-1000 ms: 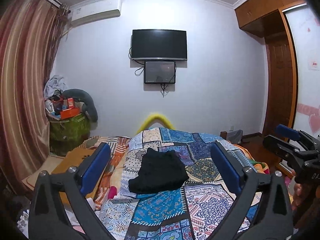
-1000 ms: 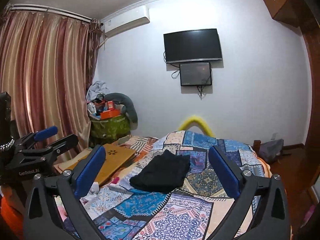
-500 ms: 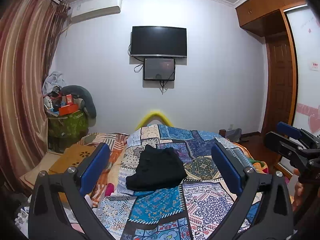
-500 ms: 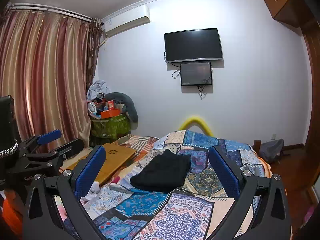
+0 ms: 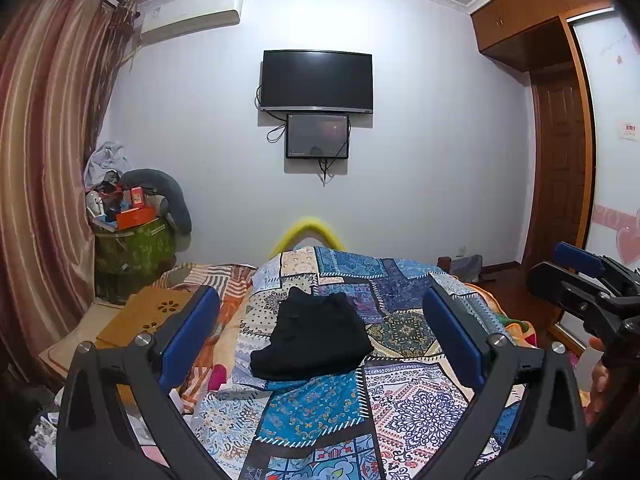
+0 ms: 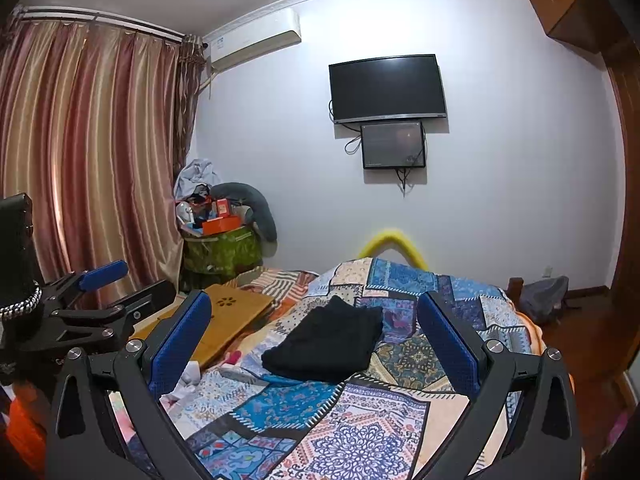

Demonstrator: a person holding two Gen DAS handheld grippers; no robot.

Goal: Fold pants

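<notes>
Black folded pants [image 5: 314, 338] lying centre frame on patchwork quilt [image 5: 404, 396], long axis running away, ahead of left gripper [image 5: 320, 338] and right gripper [image 6: 316, 350], both spread wide, empty, neither clearly nearer.

Nothing legible anywhere. A blurred label on the air conditioner [image 6: 256, 42], a small red-and-white notice on the wardrobe door [image 5: 629, 131] and faint print on the side of the left gripper [image 6: 102, 294], all too small or smeared to make out
</notes>
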